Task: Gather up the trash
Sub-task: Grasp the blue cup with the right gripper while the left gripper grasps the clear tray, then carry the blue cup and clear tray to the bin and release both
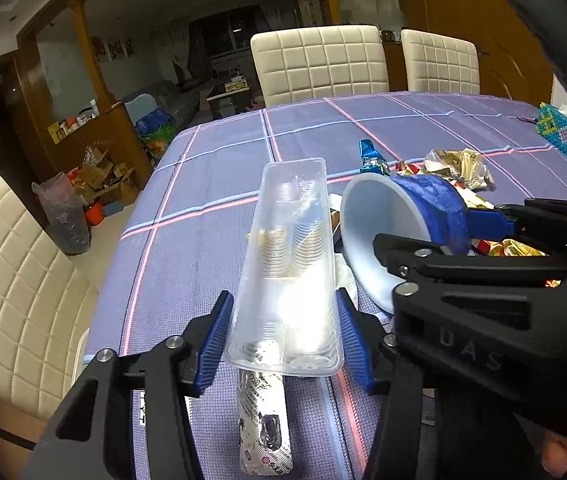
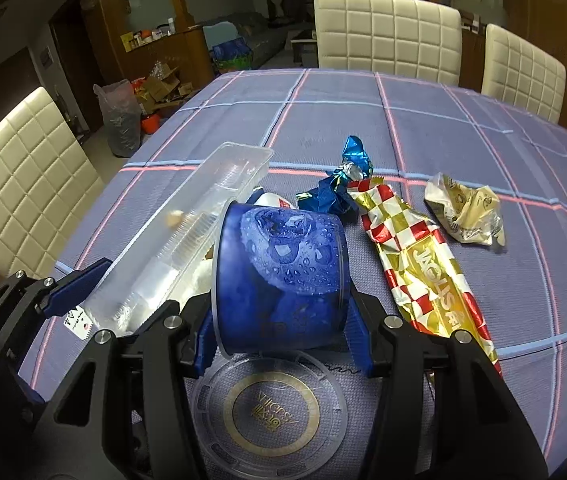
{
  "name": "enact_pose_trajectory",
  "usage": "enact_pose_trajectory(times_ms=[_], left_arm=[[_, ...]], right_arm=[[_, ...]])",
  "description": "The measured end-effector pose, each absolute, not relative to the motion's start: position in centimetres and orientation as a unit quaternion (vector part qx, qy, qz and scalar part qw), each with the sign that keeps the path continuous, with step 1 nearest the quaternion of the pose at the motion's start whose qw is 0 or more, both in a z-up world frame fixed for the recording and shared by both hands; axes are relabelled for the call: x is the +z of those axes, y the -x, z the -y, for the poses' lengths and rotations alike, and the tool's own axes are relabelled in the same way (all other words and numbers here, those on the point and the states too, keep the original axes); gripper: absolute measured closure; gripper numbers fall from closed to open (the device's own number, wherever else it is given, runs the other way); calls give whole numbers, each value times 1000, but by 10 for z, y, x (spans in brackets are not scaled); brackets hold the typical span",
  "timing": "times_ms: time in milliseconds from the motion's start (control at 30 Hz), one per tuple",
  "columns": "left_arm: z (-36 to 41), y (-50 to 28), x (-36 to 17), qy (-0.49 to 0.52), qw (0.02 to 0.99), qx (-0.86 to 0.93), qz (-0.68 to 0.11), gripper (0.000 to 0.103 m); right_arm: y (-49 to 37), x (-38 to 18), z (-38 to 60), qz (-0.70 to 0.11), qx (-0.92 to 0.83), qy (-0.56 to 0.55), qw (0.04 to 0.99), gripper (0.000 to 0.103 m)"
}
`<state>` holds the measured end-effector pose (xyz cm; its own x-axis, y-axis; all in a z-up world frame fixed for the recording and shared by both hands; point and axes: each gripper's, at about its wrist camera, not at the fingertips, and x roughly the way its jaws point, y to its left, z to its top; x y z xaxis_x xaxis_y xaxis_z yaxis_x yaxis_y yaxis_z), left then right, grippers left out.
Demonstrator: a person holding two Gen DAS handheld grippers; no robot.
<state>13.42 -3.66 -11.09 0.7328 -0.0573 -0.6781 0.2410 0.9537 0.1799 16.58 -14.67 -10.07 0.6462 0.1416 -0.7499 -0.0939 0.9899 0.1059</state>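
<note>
A long clear plastic tray [image 1: 287, 256] sits between the blue pads of my left gripper [image 1: 285, 340], which press on its two long sides. Its near end hangs above a white and silver wrapper [image 1: 263, 420] lying on the cloth. In the right wrist view the tray [image 2: 187, 240] slants up to the left. My right gripper [image 2: 279, 340] is shut on a blue plastic cup [image 2: 283, 272] that lies on its side, rim towards me. The cup [image 1: 403, 216] shows its white inside in the left wrist view. A clear round lid [image 2: 269, 412] with a gold ring lies under it.
On the purple checked tablecloth [image 2: 403, 120] lie a gold and red checked wrapper [image 2: 415, 264], a blue foil wrapper [image 2: 347, 176] and a crumpled cream wrapper [image 2: 463, 212]. A beaded object [image 1: 563, 140] sits far right. Cream padded chairs [image 2: 387, 28] stand around the table.
</note>
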Motion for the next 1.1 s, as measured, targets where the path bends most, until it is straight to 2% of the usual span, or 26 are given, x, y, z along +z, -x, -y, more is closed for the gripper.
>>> enact_pose_trajectory(times_ms=[600, 1100], left_arm=[[28, -117, -75, -126, 944, -52, -301, 55], [-19, -107, -66, -90, 952, -11, -293, 55]], right_arm=[[-151, -71, 147, -372, 65, -18, 926, 50], [-145, -58, 119, -360, 83, 6, 929, 50]])
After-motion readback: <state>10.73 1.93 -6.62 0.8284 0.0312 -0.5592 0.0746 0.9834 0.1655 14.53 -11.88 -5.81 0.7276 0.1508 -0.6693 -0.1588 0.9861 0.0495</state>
